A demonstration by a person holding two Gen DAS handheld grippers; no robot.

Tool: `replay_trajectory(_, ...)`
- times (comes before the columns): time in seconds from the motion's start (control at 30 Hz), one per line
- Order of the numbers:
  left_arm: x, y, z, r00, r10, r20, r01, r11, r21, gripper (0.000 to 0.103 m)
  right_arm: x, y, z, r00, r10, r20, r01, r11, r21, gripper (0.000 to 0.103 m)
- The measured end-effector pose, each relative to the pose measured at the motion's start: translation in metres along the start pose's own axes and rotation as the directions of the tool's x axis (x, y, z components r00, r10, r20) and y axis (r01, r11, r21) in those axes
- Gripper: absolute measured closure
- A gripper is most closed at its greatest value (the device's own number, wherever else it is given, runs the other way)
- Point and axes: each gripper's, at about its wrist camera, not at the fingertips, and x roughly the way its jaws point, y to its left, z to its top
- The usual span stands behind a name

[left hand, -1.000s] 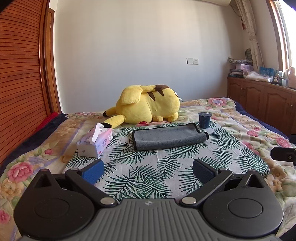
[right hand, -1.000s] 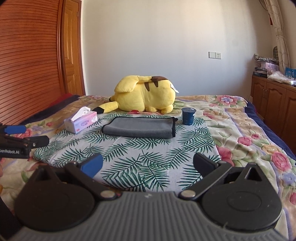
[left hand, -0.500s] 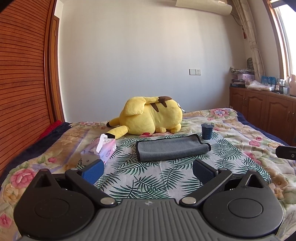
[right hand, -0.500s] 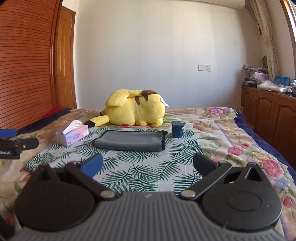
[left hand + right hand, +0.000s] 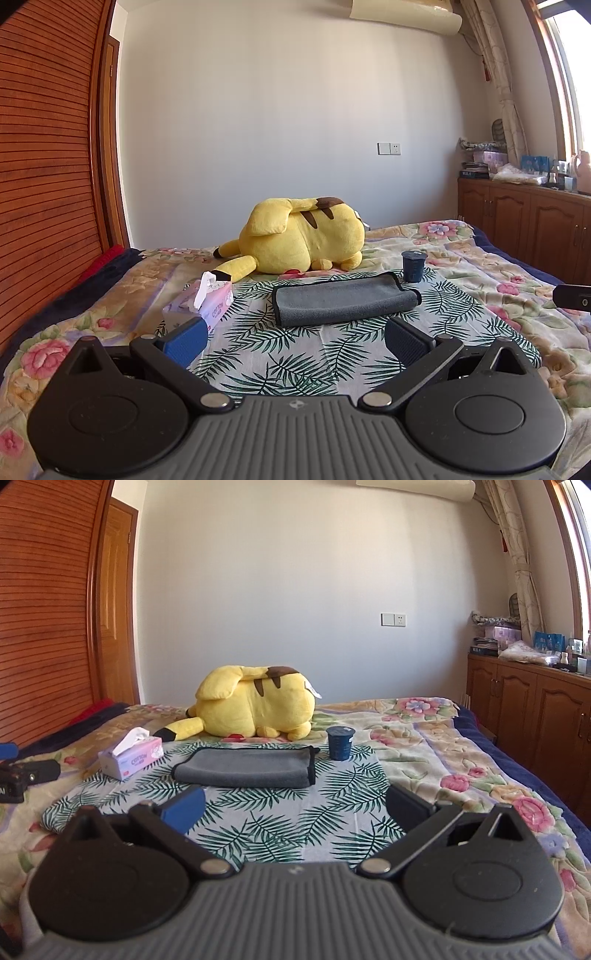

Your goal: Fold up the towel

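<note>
Towel [image 5: 345, 302] — soft grey pile, folded into a flat oblong — lies on your leaf-print bed cover [image 5: 295, 358]; left gripper [image 5: 295, 338] and right gripper [image 5: 295, 806] gape wide, empty

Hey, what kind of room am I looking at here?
Most likely a bedroom in a home: a bed with a floral cover, a yellow plush toy lying on it behind the folded grey towel, and wooden cabinets under a curtained window.

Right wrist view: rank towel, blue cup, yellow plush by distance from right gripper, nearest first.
From the right gripper:
1. Grey towel, folded, straight ahead on the leaf-print cloth.
2. Blue cup, just past the towel's right end.
3. Yellow plush, farthest, behind the towel, slightly left.
</note>
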Motion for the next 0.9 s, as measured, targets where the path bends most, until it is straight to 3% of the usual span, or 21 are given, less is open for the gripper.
replay_trajectory(0.9,0.0019,0.0022,-0.0018,1.000,0.001,-0.006,-0.001,1.000,-0.002,0.016,-0.0008,-0.0009,-0.0006,1.000,-0.002,0.000,0.002,1.000,0.001,0.000)
